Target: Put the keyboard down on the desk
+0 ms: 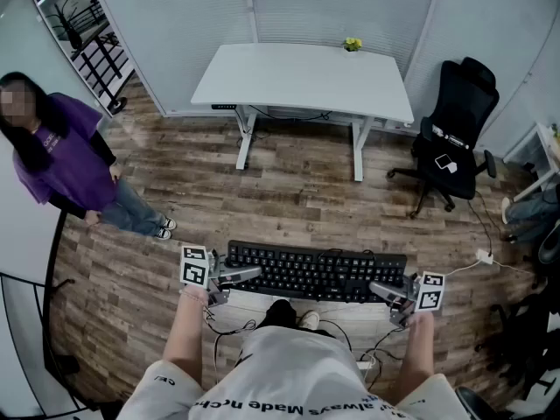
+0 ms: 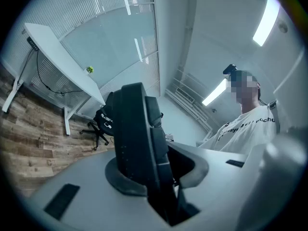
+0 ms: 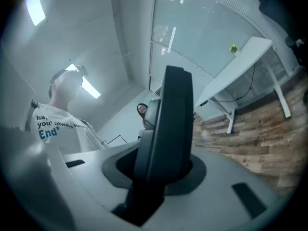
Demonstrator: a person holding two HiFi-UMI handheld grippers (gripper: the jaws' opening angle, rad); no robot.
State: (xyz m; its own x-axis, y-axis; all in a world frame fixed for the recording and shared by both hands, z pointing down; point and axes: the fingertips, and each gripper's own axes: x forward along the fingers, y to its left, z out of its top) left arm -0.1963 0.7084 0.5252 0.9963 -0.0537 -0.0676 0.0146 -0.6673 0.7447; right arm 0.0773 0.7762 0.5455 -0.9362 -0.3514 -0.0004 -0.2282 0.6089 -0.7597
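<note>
A black keyboard point(image 1: 315, 272) hangs level in the air before the person's body, above the wood floor. My left gripper point(image 1: 229, 278) is shut on its left end and my right gripper point(image 1: 394, 291) is shut on its right end. In the left gripper view the keyboard point(image 2: 139, 138) stands edge-on, clamped in the left gripper point(image 2: 154, 177). The right gripper view shows the keyboard's other end point(image 3: 168, 124) pinched the same way by the right gripper point(image 3: 154, 177). The white desk point(image 1: 297, 77) stands farther ahead across the floor, apart from the keyboard.
A small yellow-green object point(image 1: 353, 44) sits at the desk's far edge. A black office chair point(image 1: 455, 147) stands right of the desk. A person in a purple top point(image 1: 61, 160) stands at the left. A cable and plug point(image 1: 483, 256) lie on the floor at right.
</note>
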